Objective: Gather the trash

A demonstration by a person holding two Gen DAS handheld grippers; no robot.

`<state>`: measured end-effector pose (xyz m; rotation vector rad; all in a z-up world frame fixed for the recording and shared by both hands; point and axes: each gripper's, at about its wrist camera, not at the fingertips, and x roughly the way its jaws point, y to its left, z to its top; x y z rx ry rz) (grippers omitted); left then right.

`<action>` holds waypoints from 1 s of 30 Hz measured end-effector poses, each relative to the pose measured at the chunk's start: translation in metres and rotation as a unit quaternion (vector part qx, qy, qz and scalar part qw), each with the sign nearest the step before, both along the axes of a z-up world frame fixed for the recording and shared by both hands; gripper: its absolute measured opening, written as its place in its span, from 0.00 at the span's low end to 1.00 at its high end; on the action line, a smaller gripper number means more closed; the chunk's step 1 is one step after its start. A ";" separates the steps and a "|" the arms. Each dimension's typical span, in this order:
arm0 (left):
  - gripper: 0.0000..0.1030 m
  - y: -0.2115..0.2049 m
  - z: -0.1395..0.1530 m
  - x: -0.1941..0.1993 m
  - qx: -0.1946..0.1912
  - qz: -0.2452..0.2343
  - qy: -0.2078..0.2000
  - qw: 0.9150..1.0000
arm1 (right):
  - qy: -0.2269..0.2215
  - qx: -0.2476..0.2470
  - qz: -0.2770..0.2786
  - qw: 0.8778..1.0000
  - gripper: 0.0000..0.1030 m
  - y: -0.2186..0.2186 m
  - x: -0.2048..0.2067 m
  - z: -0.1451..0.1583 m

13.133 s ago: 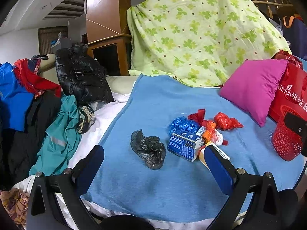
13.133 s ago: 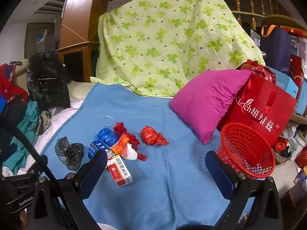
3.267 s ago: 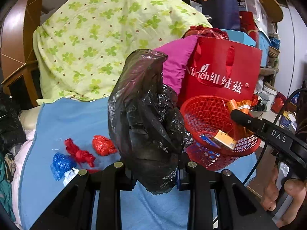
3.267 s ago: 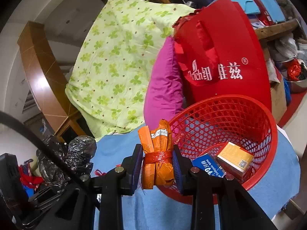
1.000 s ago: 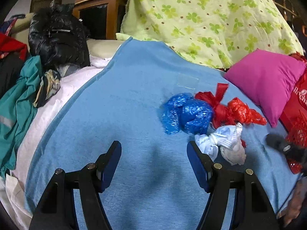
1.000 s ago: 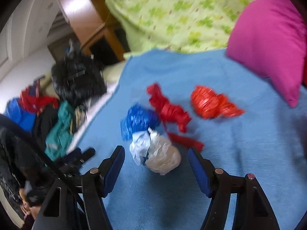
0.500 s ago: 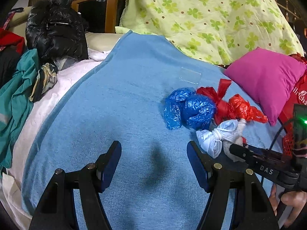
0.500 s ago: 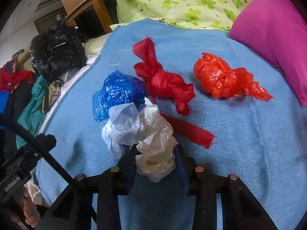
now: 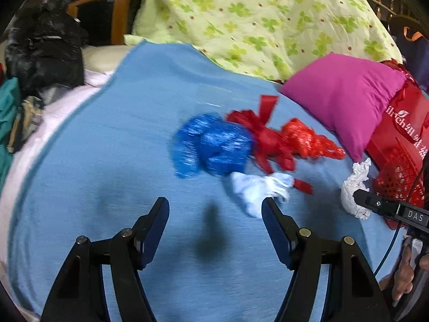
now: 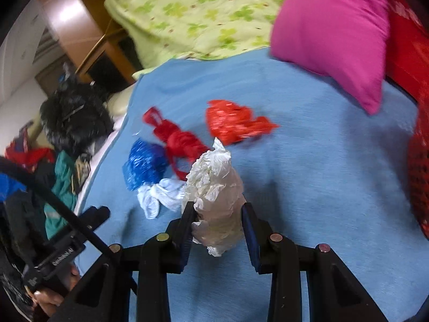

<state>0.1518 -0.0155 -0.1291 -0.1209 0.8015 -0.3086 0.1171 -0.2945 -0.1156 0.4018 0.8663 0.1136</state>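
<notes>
My right gripper [image 10: 217, 212] is shut on a crumpled white paper wad [image 10: 215, 187] and holds it above the blue blanket [image 10: 308, 187]; the wad also shows in the left wrist view [image 9: 354, 190]. My left gripper [image 9: 215, 209] is open and empty over the blanket, just short of a pale white-blue bag [image 9: 257, 187]. Beyond lie a blue bag [image 9: 211, 145], a dark red bag [image 9: 265, 134] and a bright red bag [image 9: 308, 139]. The red mesh basket [image 9: 396, 179] stands at the right edge.
A magenta pillow [image 9: 346, 99] and a red shopping bag [image 9: 402, 126] stand at the right. A green clover quilt [image 9: 254, 18] hangs behind. Black jacket [image 9: 43, 53] and piled clothes lie to the left of the blanket.
My right gripper has lifted the white paper wad off the blanket and moved it right, away from the white-blue bag. My left gripper has moved closer to the bags.
</notes>
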 end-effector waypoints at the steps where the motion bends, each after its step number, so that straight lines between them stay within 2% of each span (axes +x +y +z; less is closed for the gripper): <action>1: 0.70 -0.004 -0.002 0.002 -0.003 -0.001 0.005 1.000 | 0.002 0.005 -0.003 1.000 0.36 -0.006 -0.003 -0.001; 7: 0.71 -0.031 -0.015 0.027 -0.033 -0.008 0.045 0.998 | 0.010 0.014 -0.012 1.000 0.36 -0.025 -0.015 -0.002; 12: 0.71 -0.051 -0.026 0.044 -0.027 -0.005 0.063 0.998 | 0.011 0.011 -0.012 1.000 0.36 -0.028 -0.019 -0.002; 14: 0.70 -0.054 -0.029 0.048 -0.038 -0.004 0.072 0.997 | 0.011 0.005 -0.011 1.000 0.36 -0.026 -0.020 -0.003; 16: 0.64 -0.055 -0.031 0.050 -0.041 -0.006 0.076 0.996 | 0.012 0.001 -0.009 1.000 0.36 -0.027 -0.020 -0.004; 17: 0.55 -0.057 -0.032 0.050 -0.041 -0.009 0.078 0.996 | 0.012 0.001 -0.008 1.000 0.36 -0.027 -0.020 -0.004; 19: 0.48 -0.061 -0.032 0.048 -0.035 -0.017 0.073 0.997 | 0.012 0.000 -0.007 1.000 0.36 -0.027 -0.020 -0.004; 21: 0.37 -0.064 -0.032 0.045 -0.028 -0.025 0.066 0.997 | 0.008 -0.004 -0.008 1.000 0.36 -0.026 -0.021 -0.002; 24: 0.30 -0.065 -0.031 0.039 -0.030 -0.037 0.061 0.997 | -0.002 -0.006 -0.008 1.000 0.36 -0.024 -0.021 0.001; 30: 0.26 -0.061 -0.019 0.014 -0.035 -0.054 0.035 0.997 | -0.027 -0.029 0.001 0.999 0.36 -0.017 -0.024 0.009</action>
